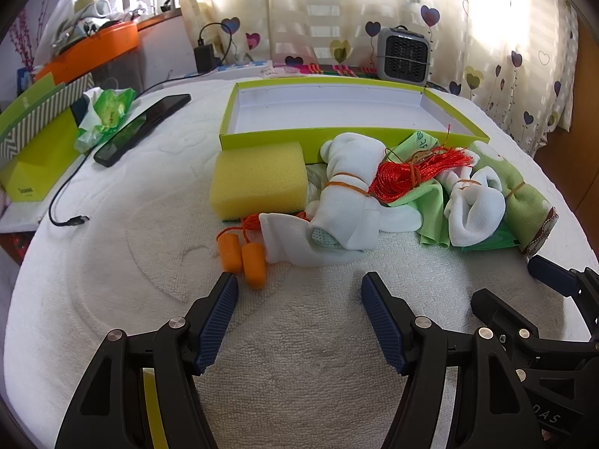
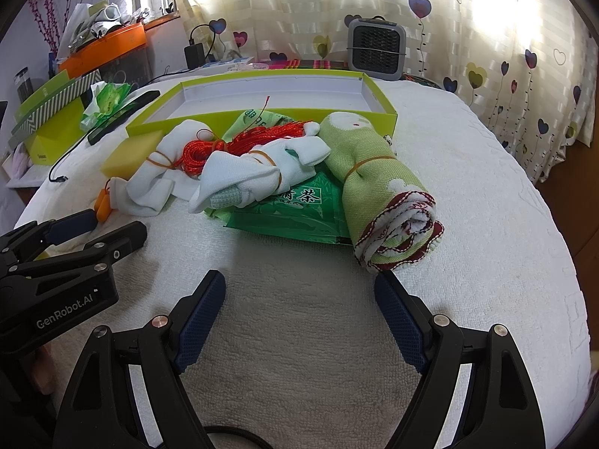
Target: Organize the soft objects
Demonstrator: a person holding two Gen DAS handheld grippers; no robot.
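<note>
A pile of soft things lies on the white towel before a lime-green tray (image 1: pixel 262 138) (image 2: pixel 157 121). It holds a yellow sponge (image 1: pixel 258 181) (image 2: pixel 129 151), banded white socks (image 1: pixel 348 202) (image 2: pixel 239 179), red tassel cord (image 1: pixel 404 176) (image 2: pixel 209 153), orange earplugs (image 1: pixel 243 258) (image 2: pixel 103 202), a green tea packet (image 2: pixel 295 209) and a rolled green towel (image 1: pixel 520 194) (image 2: pixel 378 187). My left gripper (image 1: pixel 299 284) is open and empty, just short of the earplugs and socks. My right gripper (image 2: pixel 299 284) is open and empty, just short of the rolled towel.
A black phone (image 1: pixel 142 127) and a cable (image 1: pixel 67 202) lie at the left. A green box (image 1: pixel 37 149) and a crumpled green wrapper (image 1: pixel 106 112) stand beside them. A grey heater (image 1: pixel 404 56) (image 2: pixel 376 46) stands behind the tray by the curtain.
</note>
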